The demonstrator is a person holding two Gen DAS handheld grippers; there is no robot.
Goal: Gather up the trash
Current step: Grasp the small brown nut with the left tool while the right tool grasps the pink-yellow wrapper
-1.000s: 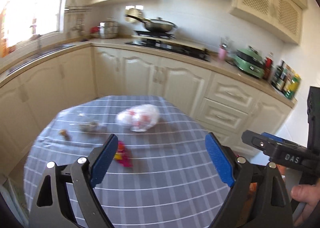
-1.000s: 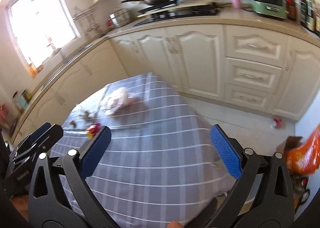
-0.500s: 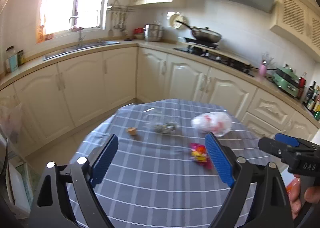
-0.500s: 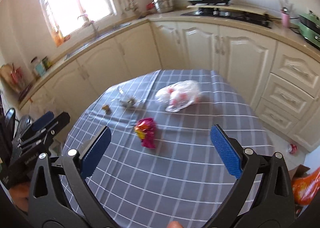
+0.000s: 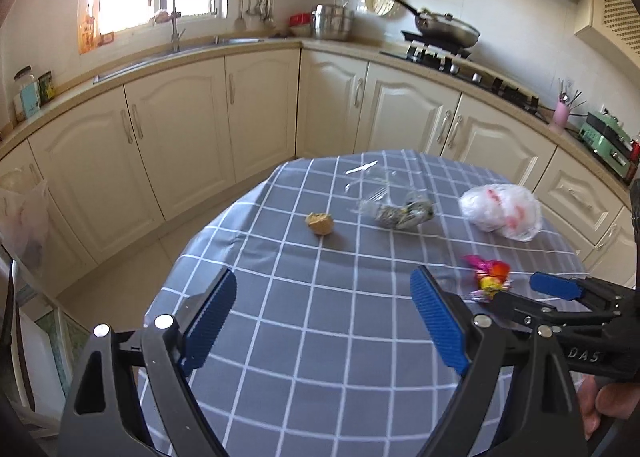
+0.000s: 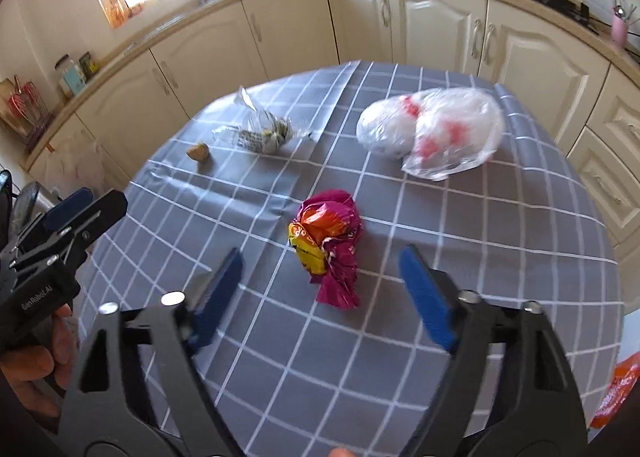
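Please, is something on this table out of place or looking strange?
Yes. Four pieces of trash lie loose on the checked tablecloth: a crumpled pink wrapper, a white plastic bag, a clear wrapper and a small brown lump. Both claws are open and hold nothing.

two wrappers (image 6: 328,241), one bag (image 6: 432,133), one ball (image 6: 197,151)

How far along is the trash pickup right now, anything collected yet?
Nothing looks collected. Four pieces lie on the checked tablecloth: the crumpled magenta wrapper, the white plastic bag, the clear wrapper and the small tan scrap. Both claws are open and empty. The right claw is lined up on the magenta wrapper; the left claw hovers over bare cloth.
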